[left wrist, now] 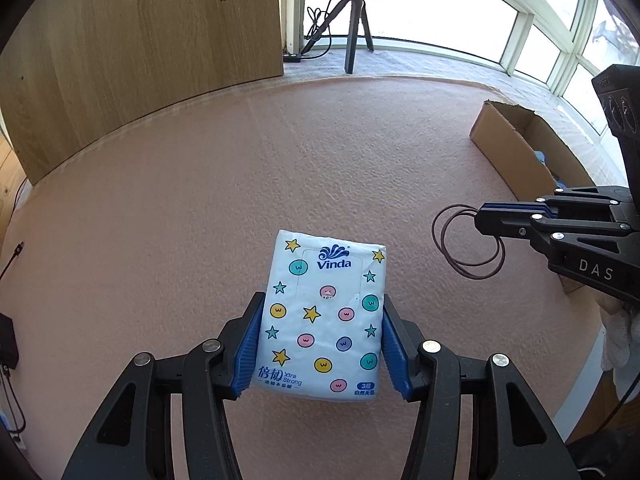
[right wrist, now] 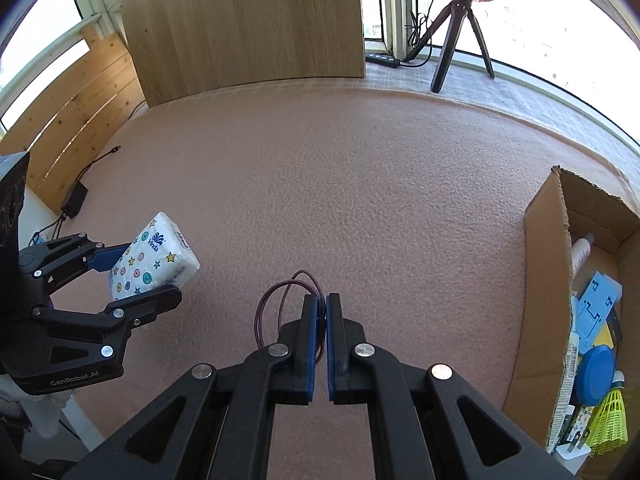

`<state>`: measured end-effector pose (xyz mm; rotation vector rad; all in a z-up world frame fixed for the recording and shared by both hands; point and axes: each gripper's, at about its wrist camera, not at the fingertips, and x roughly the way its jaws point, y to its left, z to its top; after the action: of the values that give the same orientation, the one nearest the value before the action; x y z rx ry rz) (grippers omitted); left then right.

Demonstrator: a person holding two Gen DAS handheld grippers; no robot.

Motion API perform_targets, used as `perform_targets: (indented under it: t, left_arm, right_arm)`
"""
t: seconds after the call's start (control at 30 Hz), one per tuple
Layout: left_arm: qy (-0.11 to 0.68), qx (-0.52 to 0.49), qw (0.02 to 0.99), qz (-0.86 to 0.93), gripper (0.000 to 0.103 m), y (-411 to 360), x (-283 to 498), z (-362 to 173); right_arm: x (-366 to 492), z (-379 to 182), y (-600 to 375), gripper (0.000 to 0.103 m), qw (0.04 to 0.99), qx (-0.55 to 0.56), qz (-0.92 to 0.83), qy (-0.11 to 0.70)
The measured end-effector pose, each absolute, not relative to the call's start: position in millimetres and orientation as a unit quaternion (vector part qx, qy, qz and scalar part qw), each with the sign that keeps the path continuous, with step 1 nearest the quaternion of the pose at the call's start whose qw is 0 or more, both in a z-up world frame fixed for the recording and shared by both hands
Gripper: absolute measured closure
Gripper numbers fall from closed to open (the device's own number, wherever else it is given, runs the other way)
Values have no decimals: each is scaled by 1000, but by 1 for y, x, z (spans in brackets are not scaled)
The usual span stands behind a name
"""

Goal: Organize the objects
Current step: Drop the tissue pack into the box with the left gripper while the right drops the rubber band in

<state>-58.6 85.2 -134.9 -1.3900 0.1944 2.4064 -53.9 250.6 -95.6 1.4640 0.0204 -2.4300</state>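
The left gripper (left wrist: 322,344) clamps a tissue pack (left wrist: 322,316) between its blue pads (left wrist: 250,354), one pad pressed on each long side, and the pack is lifted clear of the pink mat (left wrist: 240,184). The pack is white with coloured dots and stars and the name Vinda printed at its far end. From the right wrist view the same pack (right wrist: 154,258) shows tilted in that gripper (right wrist: 132,276), off to the left. The right gripper (right wrist: 322,340) is closed, its pads almost touching, with a dark red elastic loop (right wrist: 280,292) pinched between them; the loop's free coils stick out past and to the left of the fingertips. In the left wrist view the loop (left wrist: 466,242) hangs from the tip of the right gripper (left wrist: 486,218) above the mat. At the mat's right edge stands an open cardboard box (right wrist: 546,280); in it lie a white bottle (right wrist: 582,250), a blue packet (right wrist: 596,308), a round blue lid (right wrist: 596,374) and a yellow shuttlecock (right wrist: 610,420). At the far side stand a wooden panel (right wrist: 248,20), a black tripod (right wrist: 460,28) and a window (left wrist: 540,20).
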Motion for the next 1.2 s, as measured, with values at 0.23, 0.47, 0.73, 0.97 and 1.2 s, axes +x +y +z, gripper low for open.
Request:
perform_targets:
  t: [0.23,0.47,0.73,0.97,1.2]
  left_arm:
    - [71,-478,187,855,46,91,-56,-120]
    - [85,-460,208,859,46,114,-58,-101]
    - [108,-439,253,855,46,173,-69,-82]
    - [117,-428,292,847,46,230,-82,-74]
    - [125,-424,322,838,46,284,-97,-68]
  right_arm:
    - [-39,-65,271,99,145,487,-861,-20]
    - [-19,-30,302,99,126,461,-878,-34]
    - [4,-13,354,99,78,445,-890,-56]
    - [24,-12,405,99,34,438,-895,-75]
    - [35,-17,441,99,7,436,-895,-91]
